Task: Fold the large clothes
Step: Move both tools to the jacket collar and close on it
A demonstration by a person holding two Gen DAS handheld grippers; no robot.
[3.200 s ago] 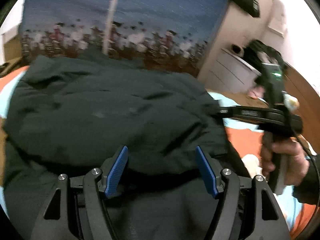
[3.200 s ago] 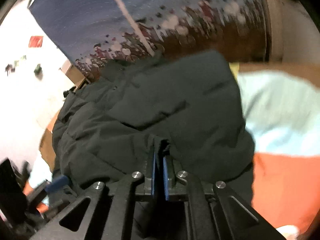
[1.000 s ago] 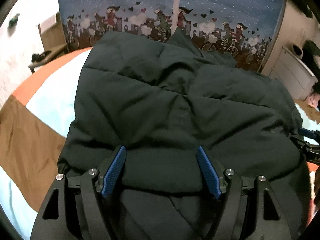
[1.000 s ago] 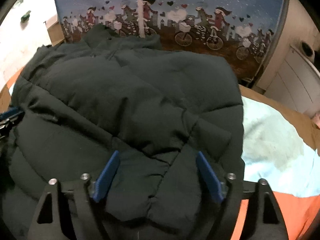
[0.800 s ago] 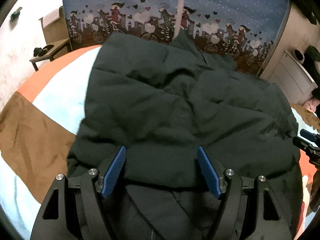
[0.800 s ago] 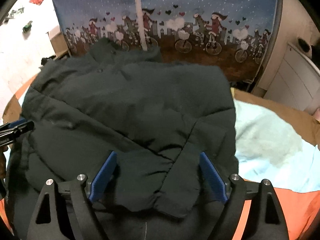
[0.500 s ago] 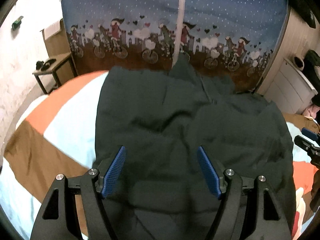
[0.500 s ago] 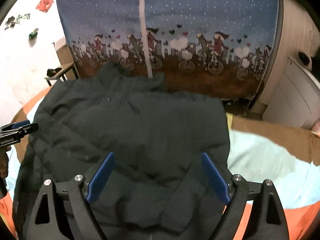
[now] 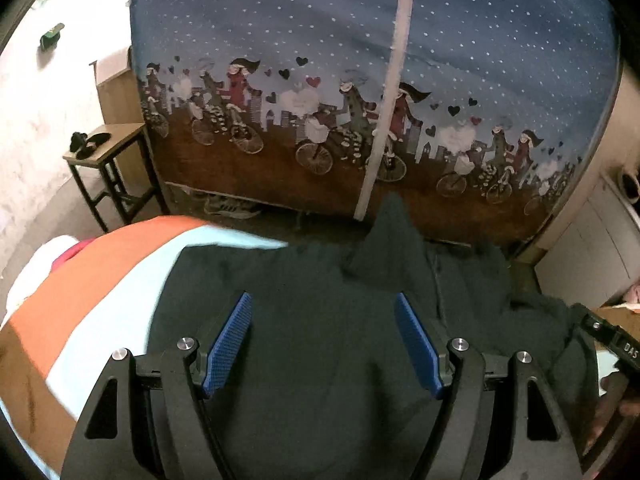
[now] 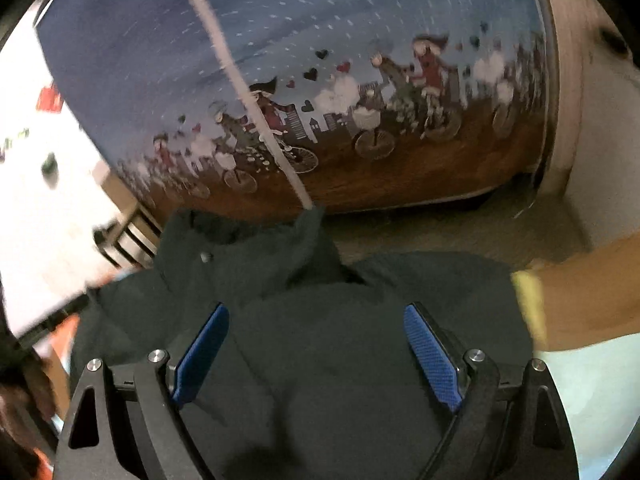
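The jacket [image 9: 328, 360] is dark green, almost black, and plain. The bed cover [image 9: 92, 280] under it has blocks of orange, pale blue and brown. The curtain [image 9: 280, 60] behind is blue with small white dots; its lower part is brown with cyclists, white clouds and hearts. The pads [image 9: 228, 344] are blue on black frames.

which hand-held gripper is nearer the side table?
Left. The left hand-held gripper is over the jacket half nearer the side table; the right hand-held gripper over the far half, jaws just opening, empty.
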